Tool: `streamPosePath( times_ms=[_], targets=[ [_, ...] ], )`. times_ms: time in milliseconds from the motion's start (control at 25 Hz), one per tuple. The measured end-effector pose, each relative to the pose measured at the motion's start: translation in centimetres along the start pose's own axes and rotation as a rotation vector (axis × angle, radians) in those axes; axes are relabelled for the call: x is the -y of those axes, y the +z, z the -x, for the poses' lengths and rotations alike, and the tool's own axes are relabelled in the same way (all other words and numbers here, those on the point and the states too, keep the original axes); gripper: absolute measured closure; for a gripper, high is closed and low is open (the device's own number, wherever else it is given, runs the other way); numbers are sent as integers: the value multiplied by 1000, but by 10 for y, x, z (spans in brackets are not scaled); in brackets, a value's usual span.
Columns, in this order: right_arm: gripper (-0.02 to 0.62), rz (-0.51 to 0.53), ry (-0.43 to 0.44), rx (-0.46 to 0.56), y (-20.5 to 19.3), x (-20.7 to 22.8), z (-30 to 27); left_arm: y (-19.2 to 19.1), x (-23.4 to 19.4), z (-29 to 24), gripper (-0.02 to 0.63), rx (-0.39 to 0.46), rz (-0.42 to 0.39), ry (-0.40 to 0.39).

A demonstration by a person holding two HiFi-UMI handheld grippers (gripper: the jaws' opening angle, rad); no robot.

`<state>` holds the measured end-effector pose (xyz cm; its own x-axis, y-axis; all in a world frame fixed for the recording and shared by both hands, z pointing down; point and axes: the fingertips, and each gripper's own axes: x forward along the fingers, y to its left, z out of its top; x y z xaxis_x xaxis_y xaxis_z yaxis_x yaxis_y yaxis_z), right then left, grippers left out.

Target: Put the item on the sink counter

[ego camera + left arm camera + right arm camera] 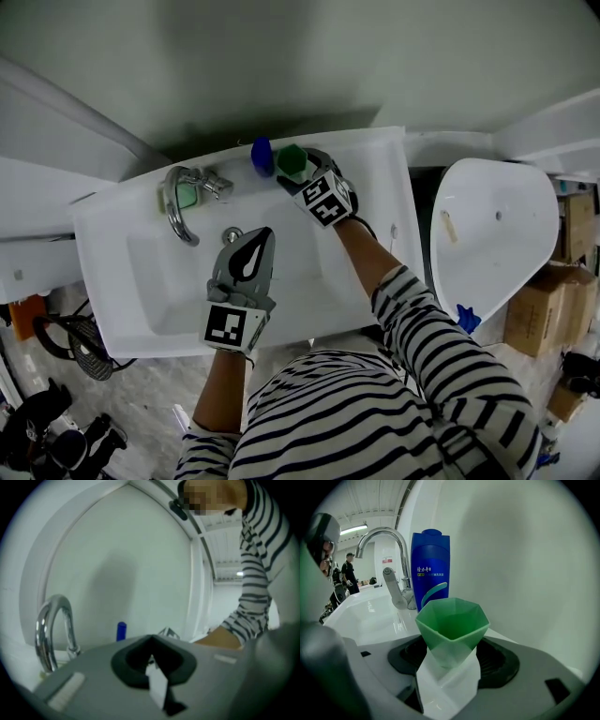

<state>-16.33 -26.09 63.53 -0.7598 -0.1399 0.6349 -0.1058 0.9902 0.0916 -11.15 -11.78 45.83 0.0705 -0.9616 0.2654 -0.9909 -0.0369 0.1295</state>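
Observation:
A green faceted cup [292, 161] stands upright at the back rim of the white sink counter [389, 187], just right of a blue bottle [262, 155]. My right gripper [296, 172] is shut on the cup. In the right gripper view the cup [452, 627] sits between the dark pads of the right gripper [453, 657], with the blue bottle [430, 569] close behind it. My left gripper [251, 242] hovers over the basin with its jaws shut on nothing. In its own view the left gripper [152, 663] faces the wall and the bottle [121, 631].
A chrome faucet [178, 202] curves over the basin at the back left, with a pale green object [187, 195] beside it. A drain knob [232, 234] lies just beyond the left gripper's tips. A white toilet [497, 234] and cardboard boxes [544, 319] stand to the right.

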Motion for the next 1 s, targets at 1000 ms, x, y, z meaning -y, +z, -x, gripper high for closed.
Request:
streamPosePath(
  times_ms=[1000],
  targets=[
    [291, -142, -102, -7, -29, 5, 114, 3, 35, -8, 600, 33, -29, -129]
  ],
)
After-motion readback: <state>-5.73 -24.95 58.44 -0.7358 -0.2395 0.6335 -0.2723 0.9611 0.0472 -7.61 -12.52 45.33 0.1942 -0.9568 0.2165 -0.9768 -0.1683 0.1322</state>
